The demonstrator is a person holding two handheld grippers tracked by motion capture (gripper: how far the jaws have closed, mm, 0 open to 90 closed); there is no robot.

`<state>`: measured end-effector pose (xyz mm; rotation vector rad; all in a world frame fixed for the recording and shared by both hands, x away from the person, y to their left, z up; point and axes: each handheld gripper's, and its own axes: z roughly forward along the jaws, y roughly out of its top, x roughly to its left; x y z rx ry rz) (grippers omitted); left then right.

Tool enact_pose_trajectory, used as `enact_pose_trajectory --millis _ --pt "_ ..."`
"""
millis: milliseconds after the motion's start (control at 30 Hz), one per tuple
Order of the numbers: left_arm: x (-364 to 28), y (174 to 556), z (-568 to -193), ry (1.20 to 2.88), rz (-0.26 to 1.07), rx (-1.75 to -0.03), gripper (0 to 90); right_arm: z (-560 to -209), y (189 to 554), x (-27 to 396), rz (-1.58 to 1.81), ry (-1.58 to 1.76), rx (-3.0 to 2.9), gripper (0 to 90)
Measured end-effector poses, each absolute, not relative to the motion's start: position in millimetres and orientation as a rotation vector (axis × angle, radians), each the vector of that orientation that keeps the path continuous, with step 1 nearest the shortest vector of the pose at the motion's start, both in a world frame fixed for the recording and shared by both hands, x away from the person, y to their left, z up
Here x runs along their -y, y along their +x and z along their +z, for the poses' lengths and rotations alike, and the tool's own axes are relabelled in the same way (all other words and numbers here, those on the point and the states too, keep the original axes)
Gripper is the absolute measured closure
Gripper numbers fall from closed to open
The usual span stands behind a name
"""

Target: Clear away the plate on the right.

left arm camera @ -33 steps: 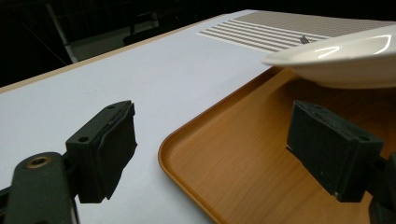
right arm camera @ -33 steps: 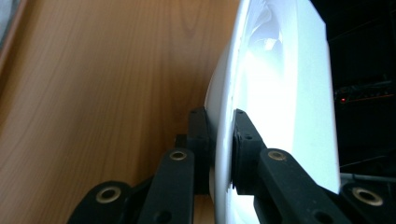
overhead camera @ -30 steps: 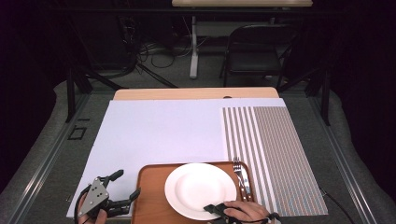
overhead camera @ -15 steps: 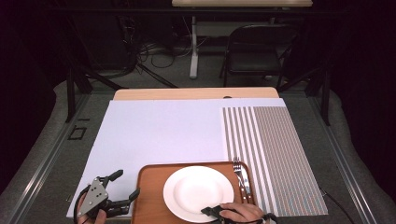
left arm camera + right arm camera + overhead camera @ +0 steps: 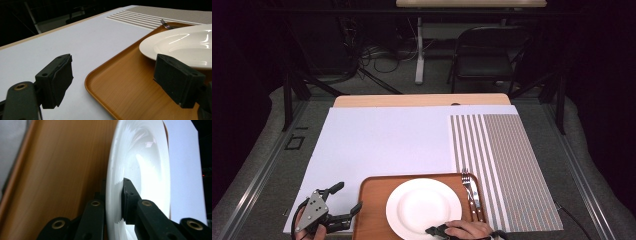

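Nearest me, my right gripper (image 5: 435, 231) has its jaws pinched on the near rim of the white plate (image 5: 424, 208), one jaw under and one on top, while my left gripper (image 5: 339, 203) sits with jaws spread wide across the left edge of the wooden tray (image 5: 373, 210), closed on nothing. The plate rests in the middle of the tray with a fork (image 5: 467, 186) and knife (image 5: 476, 202) lying just beside it on the right. My worry is that such a shallow bite on a smooth rim lets the plate tip or slip out if I lift, dropping onto the tray or knocking the cutlery toward the striped placemat (image 5: 504, 165) on the table (image 5: 387, 145) beyond.
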<state>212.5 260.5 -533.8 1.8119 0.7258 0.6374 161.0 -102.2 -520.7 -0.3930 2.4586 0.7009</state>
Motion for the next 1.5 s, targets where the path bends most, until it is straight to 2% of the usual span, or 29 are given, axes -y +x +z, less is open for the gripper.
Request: enact_pose_trajectory --millis 700,933,1033,1433,1500 --pt "-260.4 212.8 -534.3 1.814 0.635 -0.728 15.5 -534.2 165.3 104.3 0.778 -0.435 -2.592 68.3" --pt "-260.6 212.9 -534.2 1.813 0.636 -0.728 15.5 -542.0 166.7 103.6 0.775 -0.445 -2.637 60.2" --pt "-260.4 212.9 -534.2 1.813 0.638 -0.729 15.6 -542.0 167.5 103.7 0.809 -0.43 -2.65 50.3" --pt "-260.3 214.0 -534.5 1.815 0.633 -0.728 15.6 -541.3 168.1 105.6 0.802 -0.447 -2.627 46.6" --pt "-260.0 213.9 -534.4 1.816 0.633 -0.726 15.6 -541.1 167.2 106.3 0.794 -0.415 -2.632 43.5"
